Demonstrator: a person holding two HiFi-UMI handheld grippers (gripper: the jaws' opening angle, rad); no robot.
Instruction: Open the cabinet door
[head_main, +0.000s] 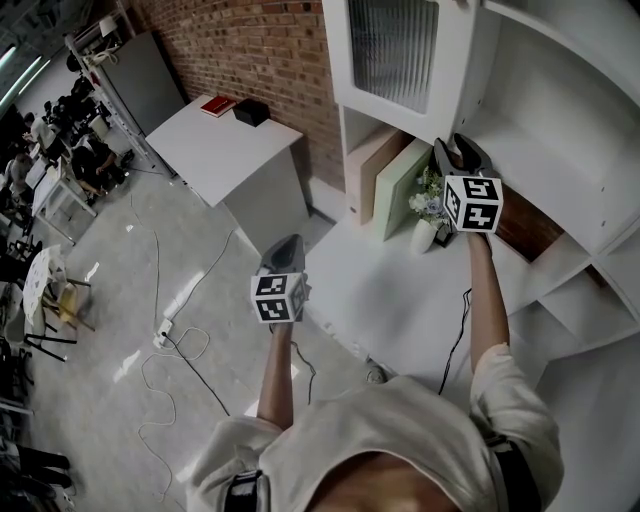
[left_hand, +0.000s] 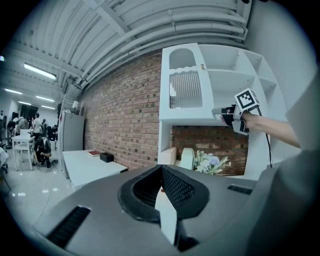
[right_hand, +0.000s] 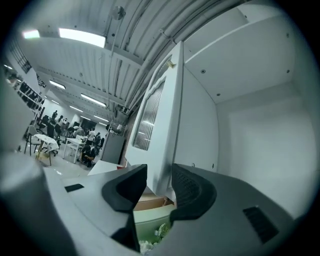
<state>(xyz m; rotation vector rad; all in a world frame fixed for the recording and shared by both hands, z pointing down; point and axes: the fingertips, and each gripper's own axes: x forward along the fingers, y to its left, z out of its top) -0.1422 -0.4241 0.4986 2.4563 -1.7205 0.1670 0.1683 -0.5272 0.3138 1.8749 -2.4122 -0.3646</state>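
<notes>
The white cabinet door (head_main: 395, 55) has a ribbed glass pane and stands swung out from the upper cabinet (head_main: 560, 110). My right gripper (head_main: 455, 145) is raised to the door's lower edge. In the right gripper view the door's edge (right_hand: 162, 125) stands between the spread jaws of that gripper (right_hand: 155, 182), with a gap on the left side, so it is open. The left gripper view shows the same door (left_hand: 185, 90) with the right gripper (left_hand: 220, 112) at its bottom corner. My left gripper (head_main: 285, 250) hangs lower, away from the cabinet; its jaws (left_hand: 161, 172) meet, holding nothing.
A vase of flowers (head_main: 428, 215) and beige and green boards (head_main: 385, 175) stand on the counter under the door. A white table (head_main: 225, 145) by the brick wall carries a red book (head_main: 218, 105) and a black box (head_main: 251, 111). Cables and a power strip (head_main: 165, 330) lie on the floor.
</notes>
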